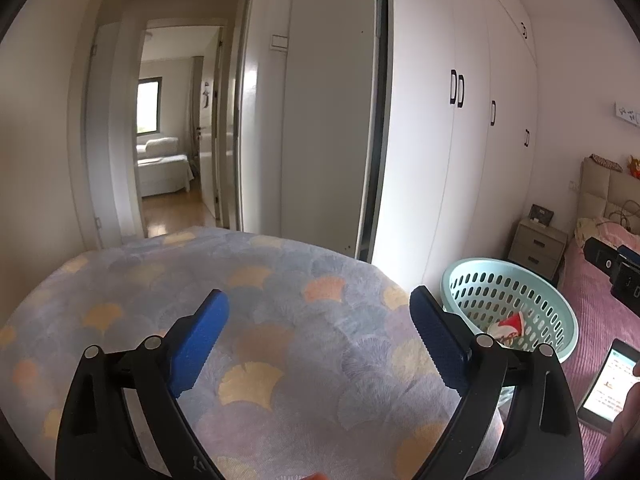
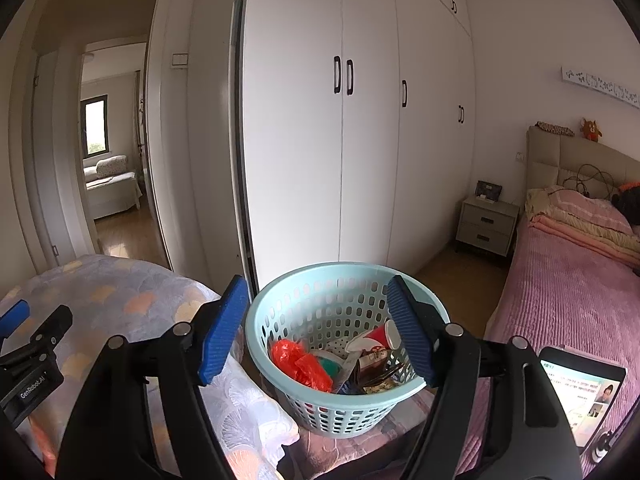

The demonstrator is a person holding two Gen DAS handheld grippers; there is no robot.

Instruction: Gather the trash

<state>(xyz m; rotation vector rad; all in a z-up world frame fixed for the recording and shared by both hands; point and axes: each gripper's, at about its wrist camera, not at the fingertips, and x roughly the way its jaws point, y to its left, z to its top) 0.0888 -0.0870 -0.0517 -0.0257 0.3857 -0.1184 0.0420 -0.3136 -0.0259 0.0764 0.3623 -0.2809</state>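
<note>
Right wrist view is showing the right hand-held gripper (image 2: 316, 328) hovering wide and empty above the trash-filled basket (image 2: 280, 308); the left hand-held gripper (image 1: 320, 336), likewise gaping, should be searching the bedspread (image 1: 160, 280) ahead.

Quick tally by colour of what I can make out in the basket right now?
In the light blue basket, right wrist view:
Red/orange plastic bag: 1
Red-and-white paper cup: 1
Green item, partly hidden: 1
Dark wrappers: a pile I cannot count apart
Total told apart: 3, plus the wrappers.
Both grippers are open and hold nothing.
</note>
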